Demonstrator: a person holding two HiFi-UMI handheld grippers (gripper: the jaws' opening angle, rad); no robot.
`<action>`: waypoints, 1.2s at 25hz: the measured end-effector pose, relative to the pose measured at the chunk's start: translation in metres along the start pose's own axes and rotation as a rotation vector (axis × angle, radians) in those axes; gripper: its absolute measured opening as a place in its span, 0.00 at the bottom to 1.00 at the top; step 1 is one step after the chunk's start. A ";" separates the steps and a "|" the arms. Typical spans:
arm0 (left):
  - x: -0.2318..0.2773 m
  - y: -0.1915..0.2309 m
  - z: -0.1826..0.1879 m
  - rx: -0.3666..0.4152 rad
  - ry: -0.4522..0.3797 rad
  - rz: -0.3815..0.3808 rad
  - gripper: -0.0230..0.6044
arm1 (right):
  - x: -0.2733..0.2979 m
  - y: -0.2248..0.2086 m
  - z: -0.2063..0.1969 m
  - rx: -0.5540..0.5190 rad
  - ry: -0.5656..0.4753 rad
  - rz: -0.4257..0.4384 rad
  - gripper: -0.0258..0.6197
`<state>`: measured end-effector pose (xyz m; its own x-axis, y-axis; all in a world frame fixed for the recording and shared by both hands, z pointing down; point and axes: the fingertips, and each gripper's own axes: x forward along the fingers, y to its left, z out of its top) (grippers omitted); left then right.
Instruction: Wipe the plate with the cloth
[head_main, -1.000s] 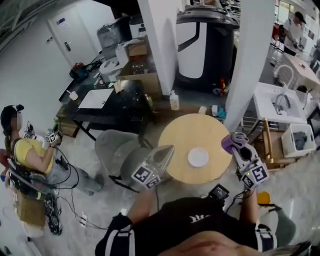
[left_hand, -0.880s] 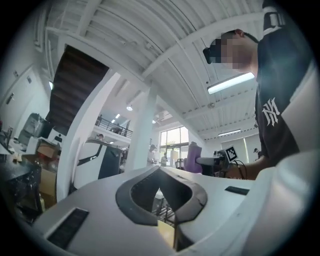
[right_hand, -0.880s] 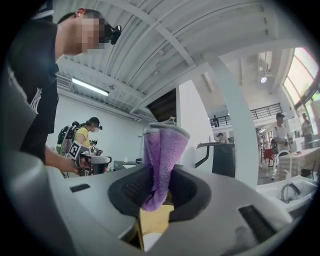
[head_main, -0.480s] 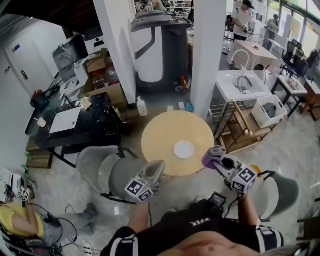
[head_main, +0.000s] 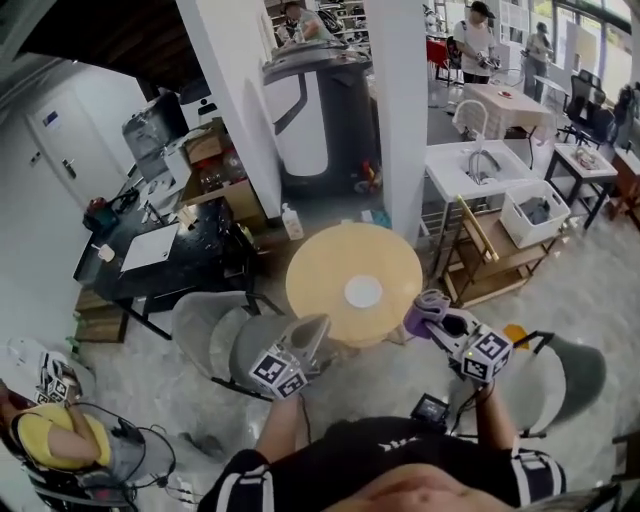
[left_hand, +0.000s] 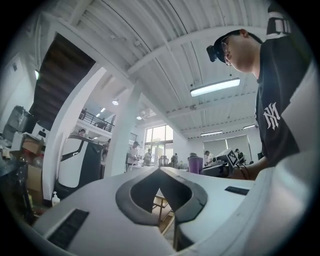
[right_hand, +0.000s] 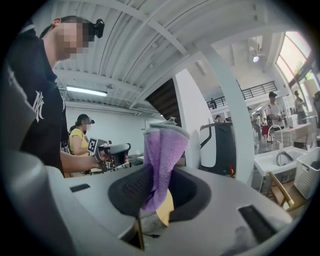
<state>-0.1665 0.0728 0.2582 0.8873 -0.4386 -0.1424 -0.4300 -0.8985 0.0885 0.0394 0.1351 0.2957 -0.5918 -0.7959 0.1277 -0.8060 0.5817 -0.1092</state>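
Plate (head_main: 363, 292) lay unwiped, mid tabletop (head_main: 318, 268). Right hand-held gripper (head_main: 436, 320), pinching purple cloth (head_main: 427, 306), had swung toward near rim, no closer. Left hand-held gripper (head_main: 316, 328) pressed together, empty. Wiping not begun.

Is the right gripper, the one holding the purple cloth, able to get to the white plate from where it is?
Probably yes. The right gripper, shut on the cloth, hangs at the edge of the round table, and nothing stands on the tabletop between it and the plate.
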 end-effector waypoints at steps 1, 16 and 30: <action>-0.001 -0.014 -0.002 0.002 0.010 0.010 0.05 | -0.009 0.002 0.000 -0.015 -0.004 0.000 0.17; -0.024 -0.177 -0.054 0.017 0.222 0.018 0.05 | -0.106 0.054 -0.066 0.041 -0.034 0.037 0.17; -0.067 -0.170 -0.027 0.006 0.120 -0.076 0.05 | -0.088 0.112 -0.037 0.021 -0.089 0.043 0.16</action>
<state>-0.1477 0.2556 0.2793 0.9308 -0.3643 -0.0298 -0.3613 -0.9293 0.0763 0.0008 0.2764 0.3087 -0.6212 -0.7829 0.0345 -0.7792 0.6124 -0.1336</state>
